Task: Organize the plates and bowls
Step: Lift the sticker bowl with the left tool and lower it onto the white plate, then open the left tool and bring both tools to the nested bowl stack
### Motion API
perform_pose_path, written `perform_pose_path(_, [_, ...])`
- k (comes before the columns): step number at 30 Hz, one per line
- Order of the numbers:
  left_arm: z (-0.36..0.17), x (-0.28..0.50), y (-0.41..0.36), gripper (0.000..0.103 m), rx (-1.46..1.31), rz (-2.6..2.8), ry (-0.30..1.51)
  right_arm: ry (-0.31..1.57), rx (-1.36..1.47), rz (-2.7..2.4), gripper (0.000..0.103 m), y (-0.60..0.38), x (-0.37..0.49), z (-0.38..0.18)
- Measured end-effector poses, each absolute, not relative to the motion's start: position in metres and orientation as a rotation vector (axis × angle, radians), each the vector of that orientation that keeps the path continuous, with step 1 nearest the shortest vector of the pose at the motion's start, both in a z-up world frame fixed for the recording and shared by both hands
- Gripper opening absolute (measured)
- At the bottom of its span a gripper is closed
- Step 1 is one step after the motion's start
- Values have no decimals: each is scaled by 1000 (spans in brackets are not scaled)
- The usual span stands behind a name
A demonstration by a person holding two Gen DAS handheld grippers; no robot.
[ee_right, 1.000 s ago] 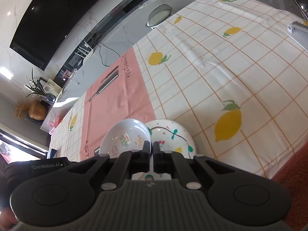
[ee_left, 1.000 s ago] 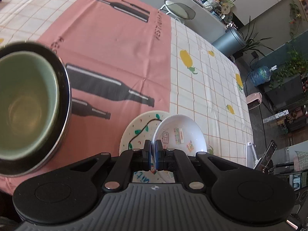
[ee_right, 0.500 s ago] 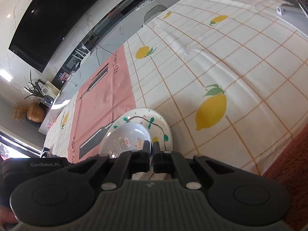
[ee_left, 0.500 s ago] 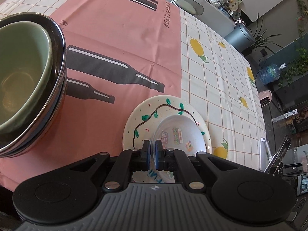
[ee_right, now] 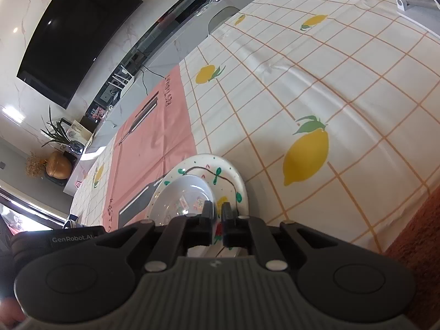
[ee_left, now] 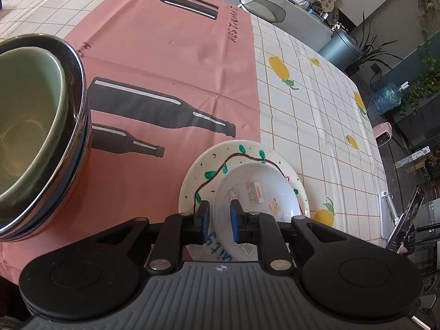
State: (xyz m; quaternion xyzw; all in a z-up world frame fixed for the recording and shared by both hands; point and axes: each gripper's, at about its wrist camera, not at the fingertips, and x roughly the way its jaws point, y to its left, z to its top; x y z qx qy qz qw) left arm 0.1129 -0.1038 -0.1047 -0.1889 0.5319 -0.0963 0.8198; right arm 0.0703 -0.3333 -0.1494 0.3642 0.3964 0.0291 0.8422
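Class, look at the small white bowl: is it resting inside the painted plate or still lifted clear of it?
Resting inside: the white bowl sits on the painted plate.

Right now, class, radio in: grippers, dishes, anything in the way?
Left gripper just opened, straddling white bowl rim. Right gripper opening. Bowl sits on vine-painted plate. Nothing blocking.

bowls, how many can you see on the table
3, maybe more. A white bowl sits on the painted plate just ahead of the jaws. A green bowl is nested in a steel bowl at left; that stack may hide others beneath.
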Motion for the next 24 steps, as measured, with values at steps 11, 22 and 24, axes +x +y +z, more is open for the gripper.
perform_pose_path(11, [-76, 101, -101, 58, -344, -235, 1032, 782, 713, 75, 30, -329, 65, -140])
perform_pose_path(22, [-24, 73, -95, 68, -197, -346, 887, 726, 521, 69, 54, -301, 50, -103])
perform_pose_path(24, [-16, 68, -90, 71, -178, -351, 854, 718, 487, 57, 61, -293, 50, -93])
